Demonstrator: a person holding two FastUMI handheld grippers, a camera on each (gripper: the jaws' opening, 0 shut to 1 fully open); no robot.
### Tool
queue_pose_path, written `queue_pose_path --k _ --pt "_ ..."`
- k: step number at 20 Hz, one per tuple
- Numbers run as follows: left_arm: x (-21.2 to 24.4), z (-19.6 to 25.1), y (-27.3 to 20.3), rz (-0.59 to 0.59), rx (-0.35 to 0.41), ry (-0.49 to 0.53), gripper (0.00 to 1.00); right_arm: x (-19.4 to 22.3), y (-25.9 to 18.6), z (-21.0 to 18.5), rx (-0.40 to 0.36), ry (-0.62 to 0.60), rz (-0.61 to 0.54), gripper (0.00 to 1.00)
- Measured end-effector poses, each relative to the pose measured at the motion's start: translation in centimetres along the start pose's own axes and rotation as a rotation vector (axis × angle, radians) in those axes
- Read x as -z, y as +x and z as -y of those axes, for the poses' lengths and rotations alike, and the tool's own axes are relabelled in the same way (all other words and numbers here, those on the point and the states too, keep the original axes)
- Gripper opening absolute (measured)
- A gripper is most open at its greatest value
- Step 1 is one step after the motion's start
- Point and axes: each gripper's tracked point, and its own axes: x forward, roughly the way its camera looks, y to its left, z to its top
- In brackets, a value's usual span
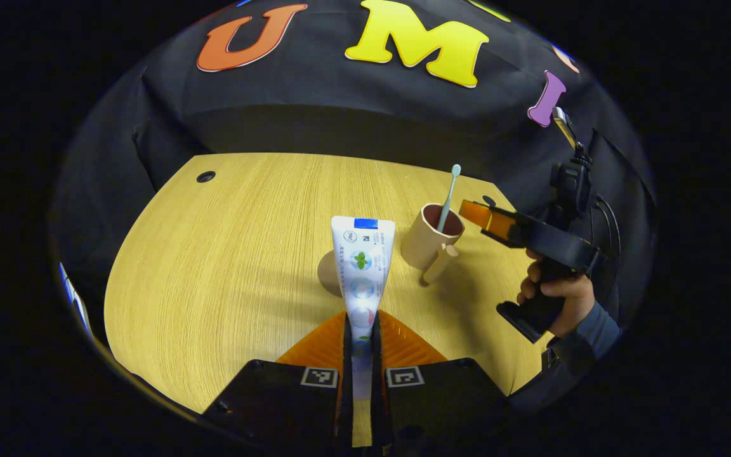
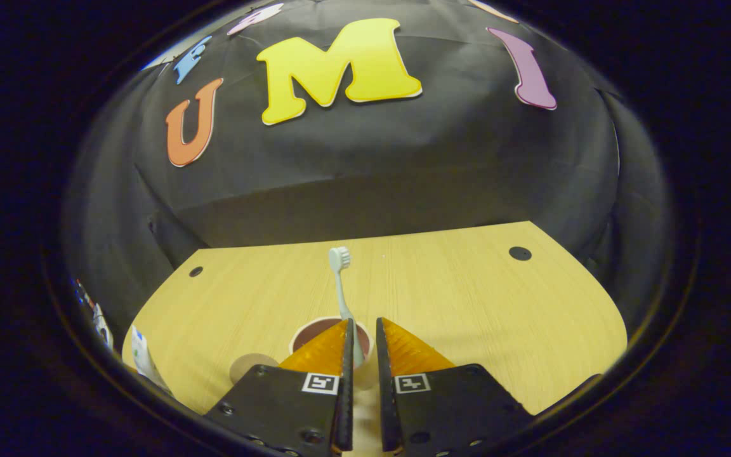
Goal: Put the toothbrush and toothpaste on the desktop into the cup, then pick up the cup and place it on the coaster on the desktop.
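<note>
My left gripper point(image 1: 361, 330) is shut on the lower end of a white toothpaste tube point(image 1: 363, 266), which stands upright above the wooden desktop point(image 1: 226, 266). Behind the tube lies a round brown coaster point(image 1: 329, 273). To the right stands a beige cup point(image 1: 428, 240) with a wooden handle, and a pale toothbrush point(image 1: 449, 193) leans in it, head up. The right gripper point(image 1: 474, 213), held by a hand point(image 1: 559, 295), hovers just right of the cup's rim. In the right gripper view, my right gripper point(image 2: 364, 330) is open by a narrow gap above the cup point(image 2: 315, 331); the toothbrush point(image 2: 340, 273) rises just ahead of it.
The desktop has small dark holes point(image 1: 205, 176) point(image 2: 520, 253) near its back corners. The black cloth wall closes the back and sides. In the right gripper view the coaster point(image 2: 246, 367) lies left of the cup, with the toothpaste tube point(image 2: 142, 352) at the far left edge.
</note>
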Motion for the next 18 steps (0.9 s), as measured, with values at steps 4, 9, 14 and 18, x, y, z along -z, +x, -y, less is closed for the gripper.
queue_pose_path --k 4,9,14,18 --pt "-3.1 1.4 1.5 0.082 0.030 0.021 0.14 0.6 -3.8 1.3 -0.002 -0.027 -0.014 0.46" --pt "-6.1 4.2 4.4 0.182 0.089 0.026 0.14 -0.4 -9.0 1.3 -0.011 -0.037 0.099 0.95" --pt "-9.8 6.8 6.1 0.310 0.132 0.057 0.14 -1.7 -12.9 2.6 0.034 -0.075 0.206 0.96" --pt "-12.8 8.3 7.1 0.434 0.168 0.049 0.14 -1.9 -14.5 4.3 0.080 -0.071 0.241 0.96"
